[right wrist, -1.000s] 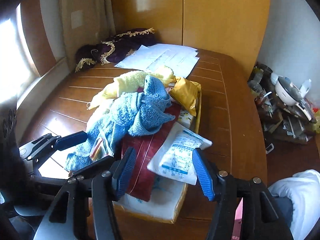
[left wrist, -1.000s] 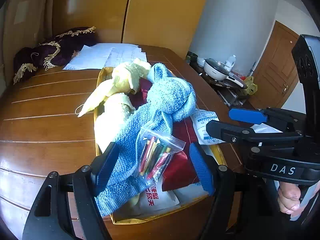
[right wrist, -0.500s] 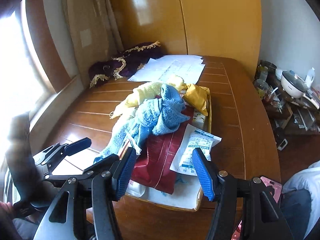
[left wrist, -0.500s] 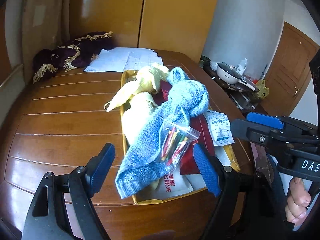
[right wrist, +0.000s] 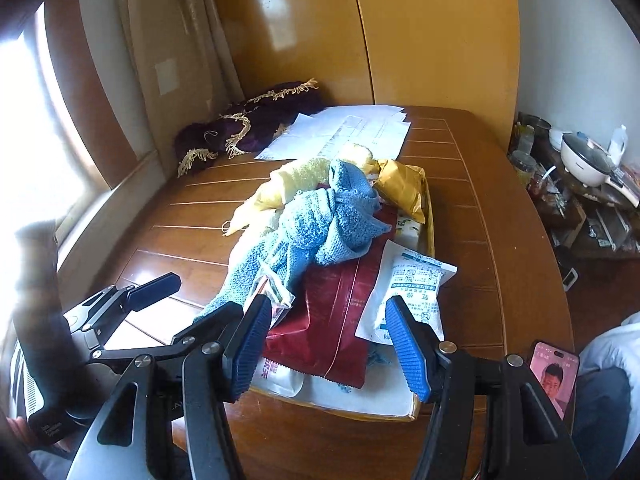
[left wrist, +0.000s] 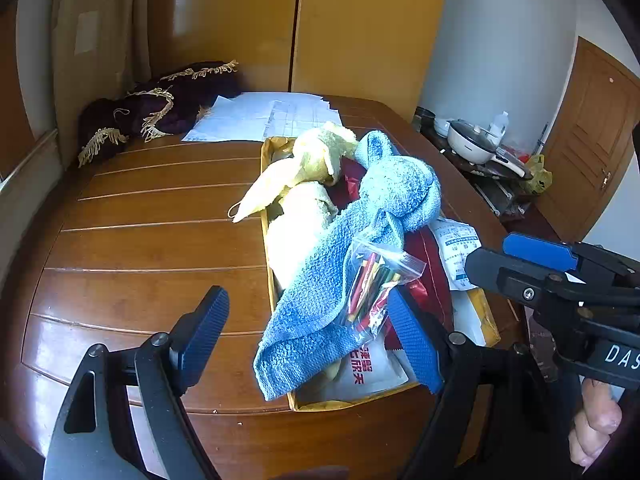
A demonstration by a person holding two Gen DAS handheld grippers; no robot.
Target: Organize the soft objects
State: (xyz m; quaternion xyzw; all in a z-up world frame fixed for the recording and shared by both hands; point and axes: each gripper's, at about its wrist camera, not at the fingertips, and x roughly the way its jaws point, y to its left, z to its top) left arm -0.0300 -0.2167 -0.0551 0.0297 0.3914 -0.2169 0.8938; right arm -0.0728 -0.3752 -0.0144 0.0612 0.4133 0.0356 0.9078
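A yellow tray on the wooden table is heaped with soft things. A blue towel lies on top, hanging over the tray's near left edge. Beneath it lie a yellow towel, a clear bag of coloured sticks, a dark red packet and a white printed pouch. My left gripper is open, held back above the near edge. My right gripper is open too, empty, in front of the red packet.
Loose white papers and a dark purple fringed cloth lie at the table's far end. Bare wood stretches left of the tray. A phone sits at the near right edge. A low stand with a cooker is right.
Both grippers have pulled back and up from the tray, so the pile looks smaller and farther. Both stay open. The pile itself has not moved.
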